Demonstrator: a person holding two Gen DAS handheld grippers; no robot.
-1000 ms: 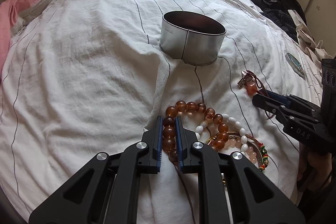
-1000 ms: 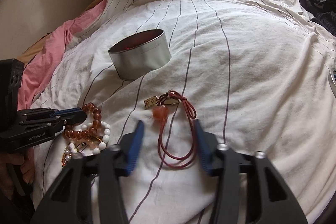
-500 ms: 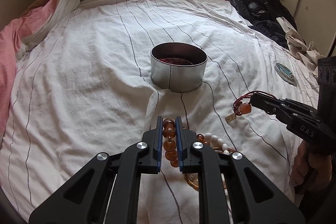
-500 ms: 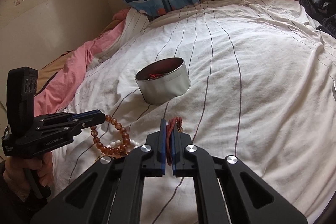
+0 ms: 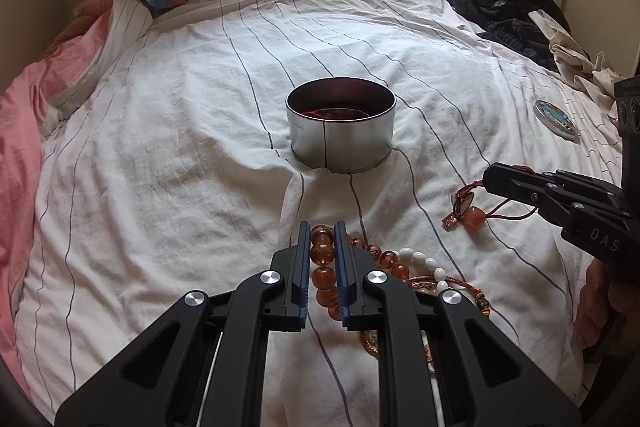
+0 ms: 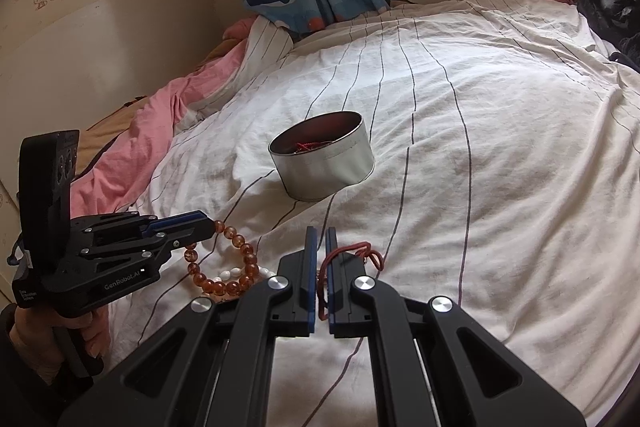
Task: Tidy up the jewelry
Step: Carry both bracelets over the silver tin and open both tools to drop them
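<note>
My left gripper is shut on an amber bead bracelet, lifted so the strand hangs off the sheet; it shows again as a gripper with the amber bead bracelet dangling. My right gripper is shut on a red cord necklace; from the left wrist view this gripper carries the cord with its orange pendant hanging. A round silver tin stands ahead on the bed, also seen as the tin with red cord inside. White beads and other bracelets lie under the left gripper.
The striped white bedsheet covers the bed. A pink blanket lies at the left, dark clothes at the far right, and a small round blue-faced item rests on the sheet. A hand grips the left tool's handle.
The right gripper has shut on the red cord and lifted it. Both grippers have risen and tilted up, so the tin now looks farther off; the amber bracelet has come up off the pile.
</note>
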